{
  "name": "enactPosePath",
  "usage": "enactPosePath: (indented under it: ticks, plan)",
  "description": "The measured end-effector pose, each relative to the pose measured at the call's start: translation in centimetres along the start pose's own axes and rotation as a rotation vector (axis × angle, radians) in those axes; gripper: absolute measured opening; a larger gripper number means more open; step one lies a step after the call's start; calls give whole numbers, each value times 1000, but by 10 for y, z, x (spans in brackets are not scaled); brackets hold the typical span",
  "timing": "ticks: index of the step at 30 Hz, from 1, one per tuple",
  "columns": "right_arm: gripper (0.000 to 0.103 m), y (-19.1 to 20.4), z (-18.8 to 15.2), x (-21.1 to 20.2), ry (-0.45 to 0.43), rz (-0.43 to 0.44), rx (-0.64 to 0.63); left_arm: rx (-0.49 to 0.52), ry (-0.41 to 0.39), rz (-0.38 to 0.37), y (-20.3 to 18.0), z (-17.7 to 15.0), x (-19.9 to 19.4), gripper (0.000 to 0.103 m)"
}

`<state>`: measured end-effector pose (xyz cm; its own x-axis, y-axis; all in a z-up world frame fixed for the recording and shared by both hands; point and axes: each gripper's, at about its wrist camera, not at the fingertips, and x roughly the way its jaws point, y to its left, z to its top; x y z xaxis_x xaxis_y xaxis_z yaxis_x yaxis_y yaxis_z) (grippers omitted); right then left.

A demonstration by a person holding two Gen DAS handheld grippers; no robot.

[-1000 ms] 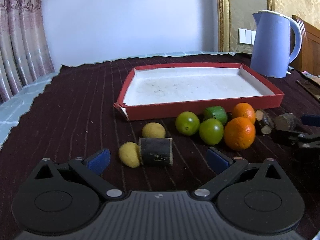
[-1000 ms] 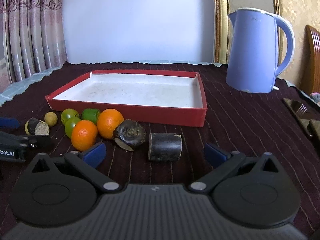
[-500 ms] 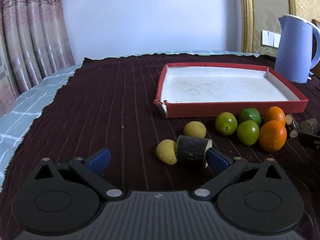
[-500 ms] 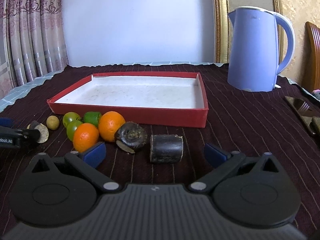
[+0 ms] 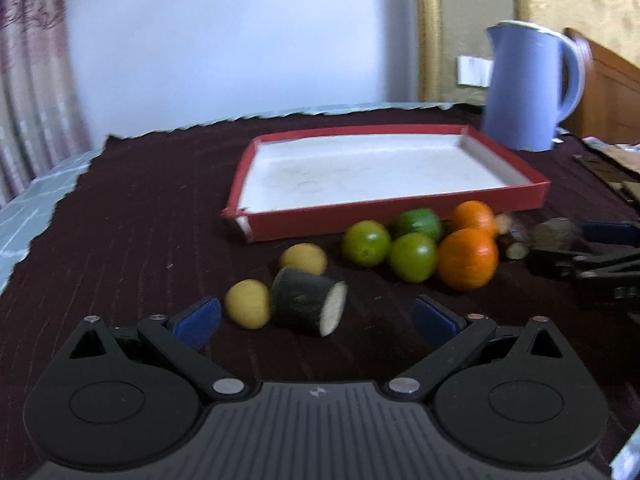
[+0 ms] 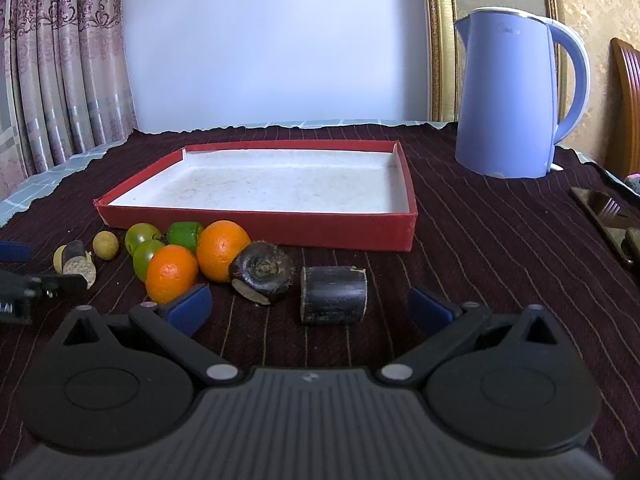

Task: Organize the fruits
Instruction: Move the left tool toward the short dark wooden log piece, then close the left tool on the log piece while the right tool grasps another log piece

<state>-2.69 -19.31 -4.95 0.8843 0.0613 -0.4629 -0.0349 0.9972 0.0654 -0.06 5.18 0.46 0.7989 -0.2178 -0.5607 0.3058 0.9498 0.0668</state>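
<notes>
A red tray [image 5: 384, 216] with a white floor lies on the dark cloth. In front of it sit two yellow fruits [image 5: 248, 303], three green fruits [image 5: 366, 242] and two oranges [image 5: 468, 258]. My left gripper [image 5: 316, 320] is open just short of a dark cane piece [image 5: 300, 298] whose pale cut end faces right. My right gripper [image 6: 309, 307] is open, with another dark cane piece [image 6: 334, 294] just ahead between its fingers. A dark round fruit [image 6: 262, 270] lies left of that piece, next to the oranges [image 6: 172, 274]. Neither gripper holds anything.
A blue kettle [image 6: 508, 104] stands at the back right, beyond the tray [image 6: 256, 228]. A dark flat object with a fork [image 6: 604, 212] lies at the right edge. Curtains hang at the left. The cloth's left edge drops to a pale checked surface.
The left view swung left, then back right. The cane piece by the yellow fruit has turned so its pale end shows. The right gripper edged slightly closer to its cane piece.
</notes>
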Motion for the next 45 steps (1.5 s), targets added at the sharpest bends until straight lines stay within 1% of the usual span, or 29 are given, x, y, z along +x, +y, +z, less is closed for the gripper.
enactPosePath:
  ticks: [1,4,9,10,11,12,13,14,15,17,18,21,23,25,28,31,32,34,35,37,39,42,44,45]
  plan:
    - [103,0,0,0,0,1,0,3,-5,-3,-1,1,1,103]
    - [103,-1,0,0,-2,-2,3,-6,-7,20,1,5,8,103]
    - [103,-1,0,-1,-16,-12,12,-21,29,23,5,10,24,103]
    - [103,-1,0,-1,-15,-10,11,-19,35,34,5,11,27,103]
    - [103,-1,0,-1,-14,-10,10,-14,39,73,6,13,29,103]
    - [103,-1,0,-1,-15,-12,8,-4,35,136,6,15,31,103]
    - [103,0,0,-1,-16,-15,6,9,29,223,8,15,34,103]
    - [103,0,0,-1,-16,-16,6,5,21,260,13,16,35,103]
    - [103,0,-1,-2,-17,-16,5,-20,17,249,18,16,33,103]
    - [103,0,-1,-2,-16,-14,7,-79,26,192,27,15,24,103]
    - [103,0,-1,-2,-15,-12,8,-81,8,173,28,14,17,103]
    - [103,-1,0,-1,-12,-8,13,-50,-56,190,24,12,-2,103]
    - [103,-1,0,-1,-13,-5,13,-29,-64,212,25,11,-10,103]
    - [103,-1,0,-1,-13,-6,12,-15,-30,251,27,12,-7,103]
    - [103,-1,-1,-2,-13,-7,12,6,-8,346,29,8,-5,103]
    - [103,0,-1,-2,-12,-7,10,14,15,422,34,4,-2,103]
    - [103,0,-1,-2,-11,-8,9,19,16,432,36,3,0,103]
    - [103,0,-1,-1,-8,-8,7,27,40,418,36,3,6,103]
    - [103,0,-1,-1,-6,-8,6,26,39,399,36,3,8,103]
    - [103,1,-1,-1,-4,-10,4,31,26,358,31,4,8,103]
    - [103,0,-1,-1,-5,-9,5,42,8,340,24,5,6,103]
    - [103,0,0,0,-1,-9,6,52,-33,265,13,5,-4,103]
    - [103,0,0,0,0,-9,3,63,-36,211,6,5,-6,103]
    - [103,0,0,0,0,-9,2,59,-35,205,5,6,-6,103]
